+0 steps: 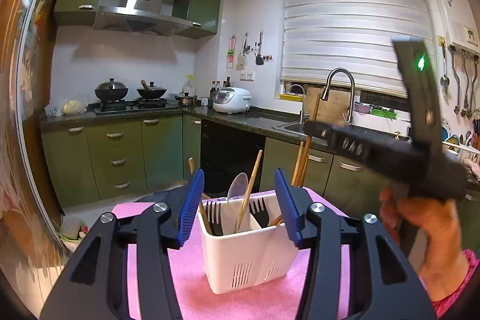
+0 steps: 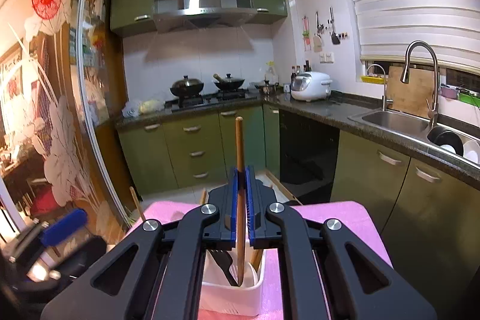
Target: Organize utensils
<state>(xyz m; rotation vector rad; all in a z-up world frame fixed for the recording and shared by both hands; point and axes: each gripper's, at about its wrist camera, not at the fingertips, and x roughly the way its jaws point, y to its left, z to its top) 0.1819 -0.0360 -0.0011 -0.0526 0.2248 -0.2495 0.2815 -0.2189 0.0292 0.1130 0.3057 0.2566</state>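
A white utensil holder [image 1: 249,248] stands on a pink mat [image 1: 192,275] and holds black forks [image 1: 213,215], a grey spoon [image 1: 237,185] and wooden chopsticks [image 1: 253,176]. My left gripper [image 1: 240,200] is open, its blue pads on either side of the holder's top, touching nothing. My right gripper [image 2: 241,194] is shut on a wooden chopstick [image 2: 240,200], held upright with its lower end inside the holder [image 2: 234,299]. In the left wrist view the right gripper's body [image 1: 390,152] hovers above the holder at the right, held by a hand [image 1: 426,230].
Green kitchen cabinets [image 1: 120,149] and a dark countertop [image 1: 240,119] run behind the mat. A sink with faucet [image 2: 420,80] is at the right, a stove with woks [image 2: 207,89] and a rice cooker [image 2: 312,86] farther back.
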